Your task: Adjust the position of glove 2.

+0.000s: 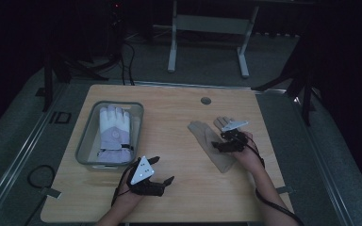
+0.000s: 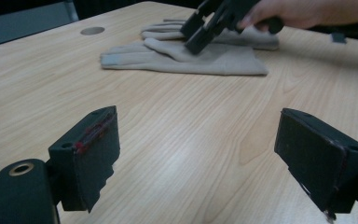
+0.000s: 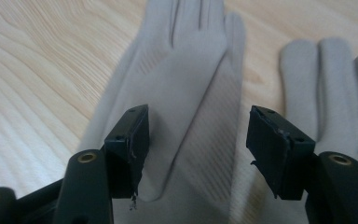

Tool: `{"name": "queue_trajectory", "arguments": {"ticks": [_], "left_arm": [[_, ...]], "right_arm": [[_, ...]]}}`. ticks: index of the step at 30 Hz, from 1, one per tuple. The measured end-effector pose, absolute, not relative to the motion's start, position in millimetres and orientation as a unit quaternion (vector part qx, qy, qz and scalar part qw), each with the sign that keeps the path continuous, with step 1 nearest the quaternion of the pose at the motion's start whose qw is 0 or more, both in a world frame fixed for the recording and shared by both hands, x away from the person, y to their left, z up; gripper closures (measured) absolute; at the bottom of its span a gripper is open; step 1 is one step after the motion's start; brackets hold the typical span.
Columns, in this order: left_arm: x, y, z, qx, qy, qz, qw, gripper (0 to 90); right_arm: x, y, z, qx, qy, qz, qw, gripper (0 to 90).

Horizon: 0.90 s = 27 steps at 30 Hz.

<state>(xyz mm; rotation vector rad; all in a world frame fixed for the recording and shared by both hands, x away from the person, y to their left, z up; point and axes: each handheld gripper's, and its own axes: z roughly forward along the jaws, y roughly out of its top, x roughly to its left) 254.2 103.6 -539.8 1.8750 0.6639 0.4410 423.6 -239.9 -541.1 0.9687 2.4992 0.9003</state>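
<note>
At nine o'clock on the surface (image 1: 179, 108) a grey bin (image 1: 86, 141) holds a white and lilac ski glove (image 1: 114, 134). My left hand-held gripper (image 1: 162, 170) hovers at seven o'clock, jaws apart over bare wood. At three o'clock lie two beige gloves (image 1: 212, 141), flat and side by side. My right hand-held gripper (image 1: 221, 143) is down on the nearer one, jaws apart astride its fabric, not clamped.

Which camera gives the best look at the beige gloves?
The left gripper view: both beige gloves lie whole on the table. The right gripper view crops them close; the high view shows them small, partly under the right gripper.
</note>
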Motion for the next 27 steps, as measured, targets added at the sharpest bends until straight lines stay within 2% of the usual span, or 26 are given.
{"name": "queue_trajectory", "arguments": {"ticks": [5, 9, 11, 13, 21, 27], "left_arm": [[255.5, 103.7, -542.4, 0.785, 0.279, 0.170, 0.526, 13.6], [255.9, 103.3, -544.0, 0.785, 0.279, 0.167, 0.527, 13.6], [256.3, 103.3, -544.2, 0.785, 0.280, 0.165, 0.527, 13.6], [256.4, 103.2, -544.4, 0.786, 0.281, 0.166, 0.525, 13.6], [257.9, 103.6, -544.2, 0.783, 0.286, 0.168, 0.526, 13.6], [257.3, 104.0, -542.4, 0.780, 0.284, 0.173, 0.529, 13.6]], "right_arm": [[424.3, -242.7, -550.2, 0.359, 0.861, 0.336, 0.128, 45.6], [420.4, -239.6, -549.7, 0.357, 0.861, 0.337, 0.129, 59.1], [418.3, -236.2, -548.4, 0.358, 0.863, 0.334, 0.126, 69.5], [415.6, -232.8, -548.4, 0.364, 0.860, 0.334, 0.127, 76.3], [401.3, -209.2, -530.7, 0.446, 0.804, 0.374, 0.118, 79.8], [383.6, -180.7, -504.3, 0.502, 0.748, 0.411, 0.139, 79.8]]}}
